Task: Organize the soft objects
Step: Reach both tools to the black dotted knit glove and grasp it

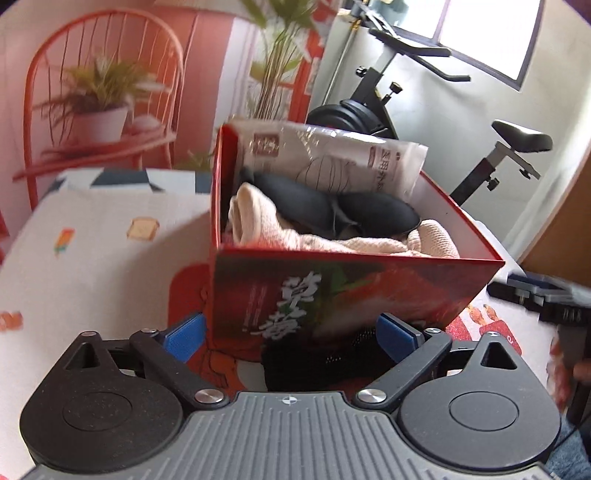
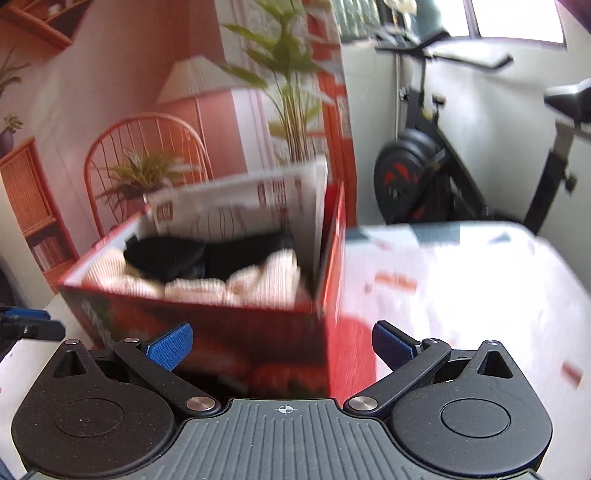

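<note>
Room: printed backdrop left, gym gear right.
Backdrop [image 1: 207, 55] shows an orange chair, potted plants, a lamp. Exercise bike [image 1: 436, 110] against the white wall [image 1: 461, 103], bright window [image 1: 484, 33] above. Patterned cloth covers the worktop [image 1: 92, 240].

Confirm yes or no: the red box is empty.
No, the red box holds cream knitwear, dark items and a packet.

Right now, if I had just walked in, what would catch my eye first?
A bright red box sits on the patterned tablecloth, stuffed with cream knitwear, dark soft items and a white printed packet propped against its back wall. Both the left gripper and right gripper are open and empty in front of it. An exercise bike stands by the window behind.
</note>
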`<state>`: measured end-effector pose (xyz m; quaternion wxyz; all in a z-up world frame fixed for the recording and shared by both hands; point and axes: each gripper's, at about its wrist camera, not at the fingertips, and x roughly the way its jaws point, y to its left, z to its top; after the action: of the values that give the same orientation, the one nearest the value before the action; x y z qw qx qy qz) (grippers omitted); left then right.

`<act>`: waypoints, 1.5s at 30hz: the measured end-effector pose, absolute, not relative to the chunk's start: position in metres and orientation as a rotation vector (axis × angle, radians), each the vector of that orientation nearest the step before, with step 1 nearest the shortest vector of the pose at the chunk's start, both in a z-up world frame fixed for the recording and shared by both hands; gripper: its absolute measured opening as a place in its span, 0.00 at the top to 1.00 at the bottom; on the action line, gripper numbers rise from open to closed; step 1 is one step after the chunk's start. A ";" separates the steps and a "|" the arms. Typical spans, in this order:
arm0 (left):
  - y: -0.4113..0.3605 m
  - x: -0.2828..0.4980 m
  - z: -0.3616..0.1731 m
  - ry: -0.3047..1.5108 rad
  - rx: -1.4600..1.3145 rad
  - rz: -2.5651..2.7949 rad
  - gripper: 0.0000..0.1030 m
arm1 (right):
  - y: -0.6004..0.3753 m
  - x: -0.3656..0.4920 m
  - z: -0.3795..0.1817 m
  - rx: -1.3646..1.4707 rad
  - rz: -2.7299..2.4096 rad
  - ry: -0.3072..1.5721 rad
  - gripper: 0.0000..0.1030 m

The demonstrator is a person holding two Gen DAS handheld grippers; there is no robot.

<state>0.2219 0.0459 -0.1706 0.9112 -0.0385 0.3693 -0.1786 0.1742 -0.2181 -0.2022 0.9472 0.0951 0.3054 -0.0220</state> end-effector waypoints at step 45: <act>-0.008 0.216 -0.251 0.900 -0.110 -0.431 0.68 | -0.185 0.164 -0.286 0.246 0.054 0.785 0.91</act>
<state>0.2161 -0.0081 -0.2508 0.8766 -0.0528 0.4315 -0.2064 0.1645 -0.1847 -0.2861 0.9162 0.1194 0.3817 0.0264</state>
